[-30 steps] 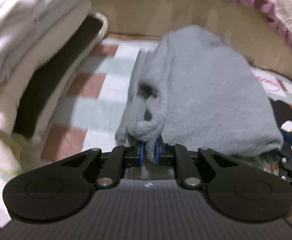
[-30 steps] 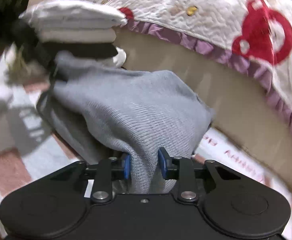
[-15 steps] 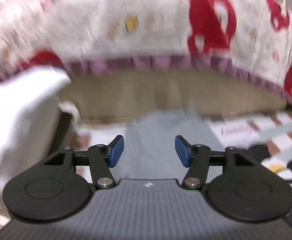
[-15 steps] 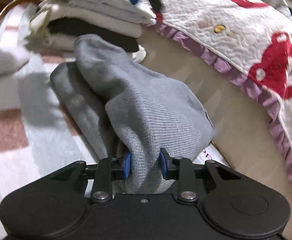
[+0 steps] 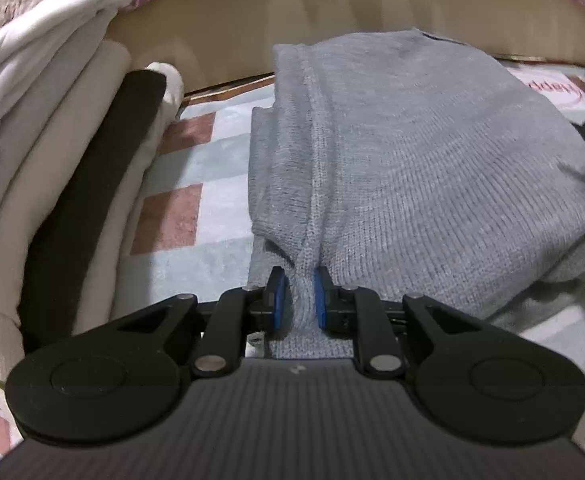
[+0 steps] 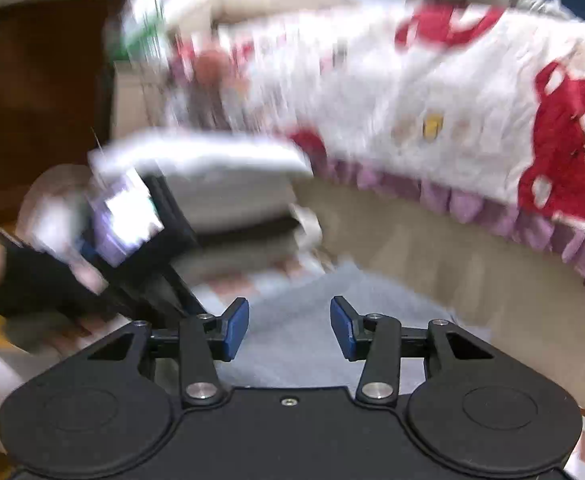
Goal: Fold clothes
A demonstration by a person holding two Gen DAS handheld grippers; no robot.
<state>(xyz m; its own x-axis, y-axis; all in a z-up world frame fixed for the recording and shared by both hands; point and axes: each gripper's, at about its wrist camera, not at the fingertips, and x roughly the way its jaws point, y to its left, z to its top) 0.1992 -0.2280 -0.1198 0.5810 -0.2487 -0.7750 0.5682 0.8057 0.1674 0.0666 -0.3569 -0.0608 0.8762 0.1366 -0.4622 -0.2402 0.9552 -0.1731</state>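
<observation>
Now we are pinching the grey knitted sweater [image 5: 412,152], lying on the checked blanket [image 5: 180,184], with our left gripper [image 5: 297,297] again, while our right gripper [image 6: 289,328], clamped earlier, is hovering spread above it.

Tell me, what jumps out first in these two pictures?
The grey knitted sweater fills the left wrist view, folded on a checked cloth, with the left gripper pinching its near edge. A stack of folded clothes sits to its left. In the blurred right wrist view, the right gripper stands open before a white quilt with red shapes.
</observation>
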